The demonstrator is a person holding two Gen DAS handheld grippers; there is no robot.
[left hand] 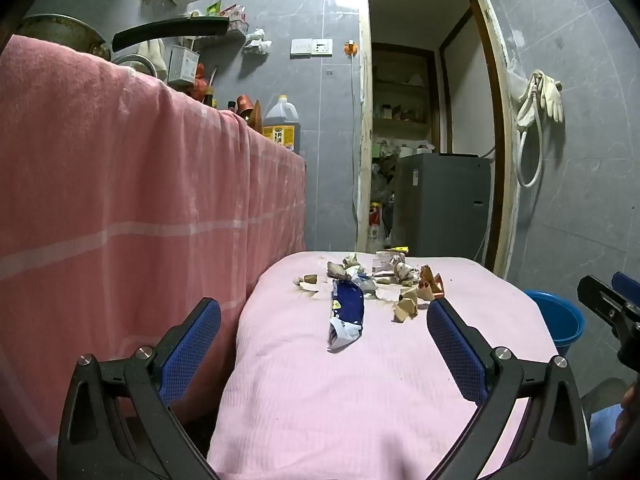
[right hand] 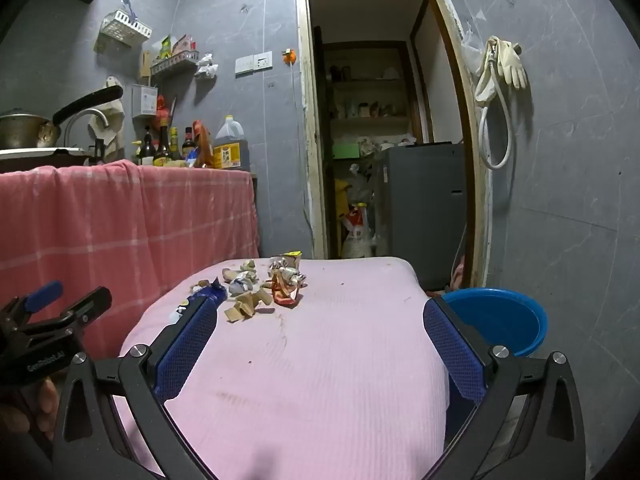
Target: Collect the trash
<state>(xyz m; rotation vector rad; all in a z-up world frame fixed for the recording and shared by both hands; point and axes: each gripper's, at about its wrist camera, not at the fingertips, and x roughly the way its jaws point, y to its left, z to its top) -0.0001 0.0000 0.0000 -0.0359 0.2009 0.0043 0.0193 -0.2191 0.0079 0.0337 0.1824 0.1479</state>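
Note:
Trash lies in a pile (left hand: 372, 280) on the far half of a pink-covered table (left hand: 320, 392): a blue and white wrapper (left hand: 346, 316), brown peel scraps (left hand: 406, 306), and an orange wrapper (left hand: 432, 282). The right wrist view shows the same pile (right hand: 260, 284), with the orange wrapper (right hand: 284, 290) and tan scraps (right hand: 244, 306). My left gripper (left hand: 324, 316) is open above the near table, short of the pile, and holds nothing. My right gripper (right hand: 320, 320) is open and empty too, over the table (right hand: 320, 380). A blue basin (right hand: 500, 318) sits low beside the table's right edge.
A counter draped in a pink checked cloth (left hand: 120, 200) stands to the left, with bottles (right hand: 168, 148), an oil jug (left hand: 282, 124) and a pan (right hand: 24, 130) on it. An open doorway (right hand: 380, 140) lies beyond the table. Gloves and a hose (right hand: 496, 80) hang on the right wall.

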